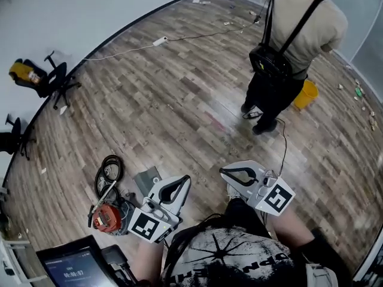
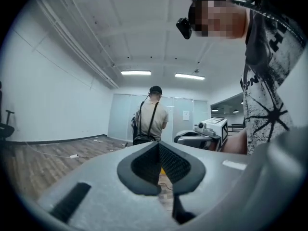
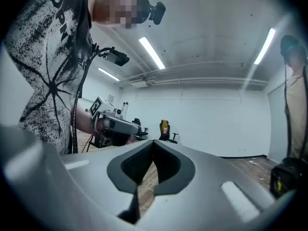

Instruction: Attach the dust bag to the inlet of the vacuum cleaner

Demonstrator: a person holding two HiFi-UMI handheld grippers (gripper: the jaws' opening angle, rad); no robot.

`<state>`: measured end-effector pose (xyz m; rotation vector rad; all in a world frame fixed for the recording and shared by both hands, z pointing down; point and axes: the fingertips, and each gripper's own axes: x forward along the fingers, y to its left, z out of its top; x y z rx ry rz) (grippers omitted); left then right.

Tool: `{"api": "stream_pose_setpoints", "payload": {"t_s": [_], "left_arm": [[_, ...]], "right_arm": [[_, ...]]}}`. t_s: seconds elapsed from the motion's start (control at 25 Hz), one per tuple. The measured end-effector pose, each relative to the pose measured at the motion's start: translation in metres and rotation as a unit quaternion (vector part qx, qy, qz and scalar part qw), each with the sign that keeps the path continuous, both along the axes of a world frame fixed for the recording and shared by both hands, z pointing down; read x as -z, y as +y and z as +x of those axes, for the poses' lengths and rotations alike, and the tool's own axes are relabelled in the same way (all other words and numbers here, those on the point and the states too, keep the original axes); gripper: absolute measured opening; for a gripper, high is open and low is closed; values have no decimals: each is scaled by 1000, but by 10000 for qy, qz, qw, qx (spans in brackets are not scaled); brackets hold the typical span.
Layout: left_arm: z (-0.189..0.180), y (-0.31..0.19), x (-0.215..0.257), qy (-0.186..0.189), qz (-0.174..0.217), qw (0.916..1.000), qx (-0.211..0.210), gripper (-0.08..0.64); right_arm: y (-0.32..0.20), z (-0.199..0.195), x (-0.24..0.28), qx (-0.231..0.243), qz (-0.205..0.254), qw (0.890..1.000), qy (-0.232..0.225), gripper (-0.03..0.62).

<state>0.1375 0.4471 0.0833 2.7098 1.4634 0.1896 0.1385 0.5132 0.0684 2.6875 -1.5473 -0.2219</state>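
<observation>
The small red vacuum cleaner (image 1: 108,216) lies on the wooden floor at the lower left of the head view, its black hose (image 1: 109,170) coiled beside it. A flat grey piece (image 1: 147,179), maybe the dust bag, lies just right of the hose, partly behind my left gripper. My left gripper (image 1: 186,179) (image 2: 159,146) is held level above it, shut and empty. My right gripper (image 1: 223,172) (image 3: 154,143) hovers to the right, also shut and empty. Each gripper view shows the other gripper and open room, not the vacuum.
A person (image 1: 294,37) with a black bag stands ahead on the right, back turned, next to a yellow bucket (image 1: 306,94). Black office chairs (image 1: 55,79) stand by the left wall. A white cable (image 1: 160,41) runs across the floor. A screen (image 1: 73,269) sits at the lower left.
</observation>
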Motion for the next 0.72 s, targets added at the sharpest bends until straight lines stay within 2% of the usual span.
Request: {"api": "stream_pose_setpoints", "payload": {"t_s": [0.16,0.32,0.56,0.72], "left_arm": [[42,21,3,-57,29,9985,537,2],[65,37,0,-127,-50,9937,1112,2],[78,31,-3,-143,17,9835,1803,2],[69,4,-4,-92,125,9705,2404,2]], "right_arm": [[19,45,7,577,-17,9983,-20,3],[36,75,5,1131,-67,9935,-47,3],[30,103,3,1748,5,9845,-168,3],[-2,108,1,2362,-30,9716,-144,3]]}}
